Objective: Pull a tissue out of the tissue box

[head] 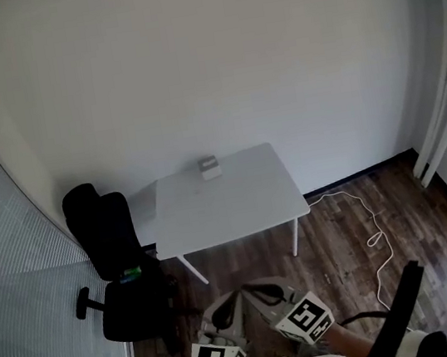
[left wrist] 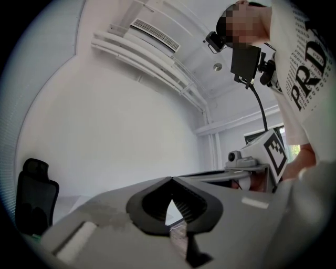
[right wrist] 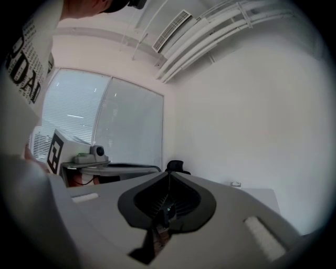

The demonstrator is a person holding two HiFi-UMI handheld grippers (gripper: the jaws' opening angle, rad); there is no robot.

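Note:
A small grey-and-white tissue box [head: 210,166] stands at the far edge of a white table [head: 235,201], close to the wall. Both grippers are low in the head view, well short of the table and above the wooden floor. My left gripper [head: 233,300] and right gripper [head: 251,290] lie side by side with their tips nearly together. The left gripper [left wrist: 169,179] is shut with nothing in it, its tips meeting. My right gripper [right wrist: 169,174] is likewise shut and holds nothing. Beyond its jaws the tissue box [right wrist: 236,184] shows as a tiny shape on the table [right wrist: 262,195].
A black office chair [head: 115,266] stands at the table's left end, next to a glass wall with blinds [head: 12,274]. A white cable [head: 375,233] trails over the dark wooden floor to the right of the table. The person's torso [left wrist: 307,79] is behind the grippers.

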